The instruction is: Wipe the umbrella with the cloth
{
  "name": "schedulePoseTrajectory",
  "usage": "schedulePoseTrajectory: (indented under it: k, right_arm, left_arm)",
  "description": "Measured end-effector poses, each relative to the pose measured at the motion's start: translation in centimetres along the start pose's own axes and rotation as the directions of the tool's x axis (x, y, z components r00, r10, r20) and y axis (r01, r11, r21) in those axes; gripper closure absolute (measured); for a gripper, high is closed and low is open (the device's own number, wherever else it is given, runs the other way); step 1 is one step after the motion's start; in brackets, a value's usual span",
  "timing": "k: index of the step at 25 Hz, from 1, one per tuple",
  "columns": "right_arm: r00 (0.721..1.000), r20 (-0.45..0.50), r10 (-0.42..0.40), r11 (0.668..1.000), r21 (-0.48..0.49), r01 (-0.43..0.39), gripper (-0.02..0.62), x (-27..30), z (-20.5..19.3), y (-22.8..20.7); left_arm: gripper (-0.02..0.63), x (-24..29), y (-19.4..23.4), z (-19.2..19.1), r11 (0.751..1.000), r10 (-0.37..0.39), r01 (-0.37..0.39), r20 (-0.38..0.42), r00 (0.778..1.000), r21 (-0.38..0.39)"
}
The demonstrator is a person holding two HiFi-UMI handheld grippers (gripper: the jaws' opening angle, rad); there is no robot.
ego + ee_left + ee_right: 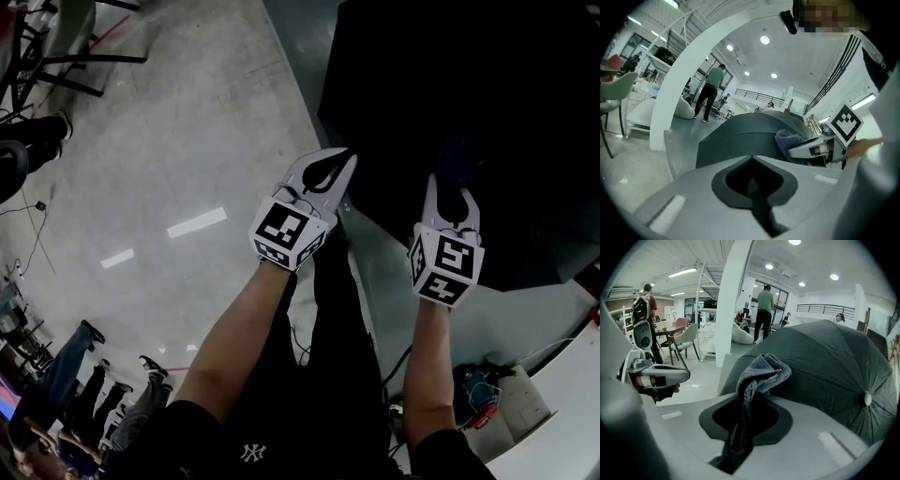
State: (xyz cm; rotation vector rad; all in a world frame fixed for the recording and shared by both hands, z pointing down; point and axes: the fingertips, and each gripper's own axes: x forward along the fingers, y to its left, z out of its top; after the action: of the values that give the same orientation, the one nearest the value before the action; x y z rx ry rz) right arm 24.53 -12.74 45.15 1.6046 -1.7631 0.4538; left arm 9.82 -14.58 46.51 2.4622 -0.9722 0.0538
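Cloth [761, 371], grey and bunched, sits pinched in the closed right gripper [457, 187] with its loose end poking forward, likely so the soft part meets the open dark umbrella [825, 362] just beyond. Left gripper [339, 164] has its jaws together on nothing I can make out, at the canopy's near edge, perhaps to steady it. Only a white NY monogram [251, 453] on the person's dark clothing reads.

Open-plan office hall, white column [733, 296], chairs [686, 344], ceiling lights [834, 276]

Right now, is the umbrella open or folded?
Open. In the right gripper view the umbrella is spread into a dome, its panels fanning out from the tip.
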Motion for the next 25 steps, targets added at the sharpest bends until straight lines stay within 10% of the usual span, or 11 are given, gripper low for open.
schedulePoseTrajectory:
  k: [25]
  right_arm:
    - [0.987,-0.02,0.159,0.986,0.062,-0.158,0.514,9.9,2.3,8.3]
  left_arm:
    - [0.606,-3.1,7.8,-2.2,0.991,0.126,-0.124,0.05,0.991,-0.049]
